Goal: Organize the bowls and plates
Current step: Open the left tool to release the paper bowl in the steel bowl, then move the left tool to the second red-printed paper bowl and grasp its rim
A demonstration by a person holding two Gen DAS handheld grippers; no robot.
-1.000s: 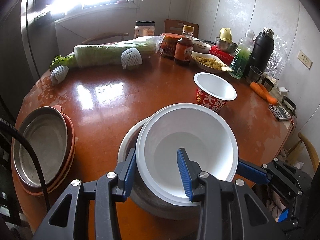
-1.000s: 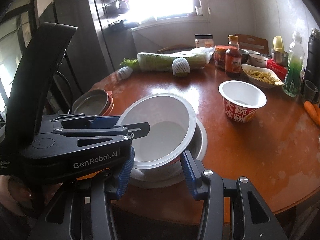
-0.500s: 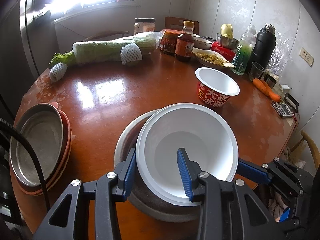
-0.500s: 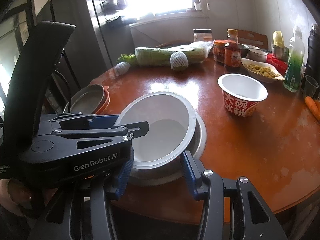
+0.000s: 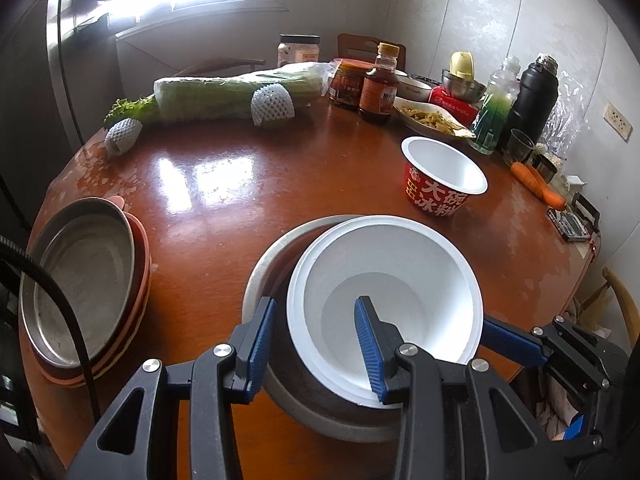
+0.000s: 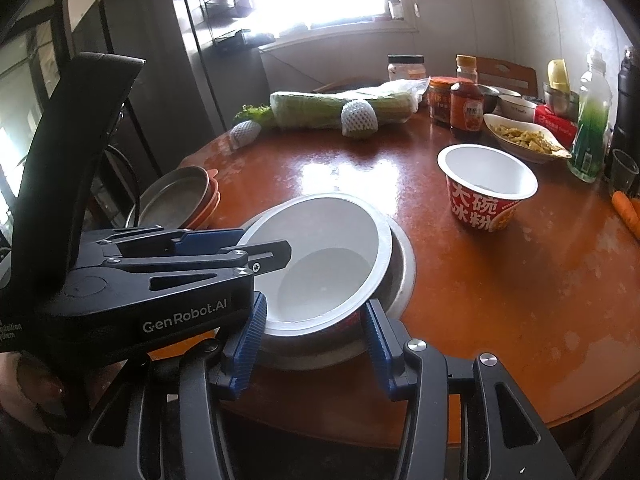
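Sitting tilted in a grey metal bowl [image 5: 260, 280] low in the centre of the left wrist frame: a white paper bowl [image 5: 384, 272], both on the round brown desk [image 5: 224, 200]. Left gripper [image 5: 316, 338] gripping the white bowl's near wall, 1 of its blue fingers [image 5: 368, 336] inside the bowl, the other outside between the 2 bowls, the gap narrow. Right gripper [image 6: 314, 330] straddling the near rim of the same white paper bowl [image 6: 320, 256] at lower centre of the right wrist frame, its fingers [image 6: 250, 330] set either side of that rim at a narrow gap; cannot tell whether the pads are pressing on it. Leaning toward the right of that frame inside the metal bowl [image 6: 400, 264]. Standing upright toward the right of both frames, apart from the nested pair: a red printed paper bowl [image 5: 440, 184]. Lying at the left edge of the left wrist frame: 1 stack of plates [image 5: 84, 292], metal plate on top, orange plates beneath.
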